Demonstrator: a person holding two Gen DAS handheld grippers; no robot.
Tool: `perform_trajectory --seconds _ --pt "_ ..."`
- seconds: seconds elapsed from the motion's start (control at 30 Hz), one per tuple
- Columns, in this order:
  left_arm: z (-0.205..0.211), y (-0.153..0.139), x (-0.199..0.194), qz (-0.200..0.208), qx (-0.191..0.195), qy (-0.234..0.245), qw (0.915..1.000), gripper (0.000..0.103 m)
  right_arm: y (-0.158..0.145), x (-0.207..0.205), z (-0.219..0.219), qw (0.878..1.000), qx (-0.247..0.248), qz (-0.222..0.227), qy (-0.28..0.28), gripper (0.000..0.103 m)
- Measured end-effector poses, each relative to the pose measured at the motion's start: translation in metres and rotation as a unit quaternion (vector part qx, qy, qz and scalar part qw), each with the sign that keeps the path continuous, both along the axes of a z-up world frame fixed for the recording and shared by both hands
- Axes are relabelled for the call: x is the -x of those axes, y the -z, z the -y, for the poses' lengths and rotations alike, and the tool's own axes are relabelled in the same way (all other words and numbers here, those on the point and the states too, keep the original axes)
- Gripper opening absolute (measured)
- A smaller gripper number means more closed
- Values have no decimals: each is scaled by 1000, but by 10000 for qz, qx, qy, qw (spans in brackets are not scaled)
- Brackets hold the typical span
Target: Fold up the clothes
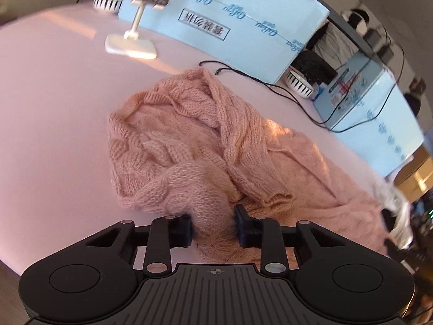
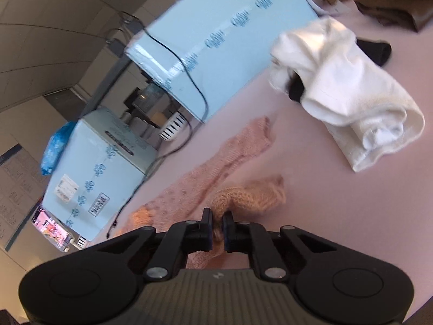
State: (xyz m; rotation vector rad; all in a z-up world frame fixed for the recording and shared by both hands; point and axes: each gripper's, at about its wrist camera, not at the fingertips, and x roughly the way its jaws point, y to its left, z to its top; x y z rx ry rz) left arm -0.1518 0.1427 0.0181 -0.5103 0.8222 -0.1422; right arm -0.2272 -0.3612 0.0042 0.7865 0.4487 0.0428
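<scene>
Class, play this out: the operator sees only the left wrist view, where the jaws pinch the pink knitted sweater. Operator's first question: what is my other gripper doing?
Observer: The right gripper is shut on another part of the pink sweater.
Operator: Any other clothes nearby?
Observer: Yes, a crumpled white garment lies on the pink table beyond the sweater.
Operator: Anything with it?
Observer: A black sock lies just behind the white garment.

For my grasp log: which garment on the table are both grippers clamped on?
The pink knit sweater: the left gripper and right gripper pinch its fabric. The white garment lies apart, untouched.
</scene>
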Motion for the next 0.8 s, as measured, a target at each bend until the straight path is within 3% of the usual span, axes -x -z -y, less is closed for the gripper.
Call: perform_trajectory --seconds 0.13,0.4,0.57,0.63,0.73,0.8 --pt "-17 -3 -1 -185 491 -23 9986 21 -17 14 10 9996 -194 217 32 7" --pt "-33 -31 9 -208 748 57 9970 19 -26 36 32 9976 -633 228 133 7" --pt "-36 -34 12 -403 587 145 9974 19 -21 38 41 9975 -617 -260 -238 12" --pt "-37 -26 10 -605 604 116 9963 19 -11 33 42 9931 -862 -606 -508 13" --pt "-36 -14 5 -820 657 55 9944 19 3 25 42 9824 -1208 -1253 -671 32" --pt "-35 -13 4 -828 661 63 9944 19 6 26 43 9819 -1226 -1333 -547 44"
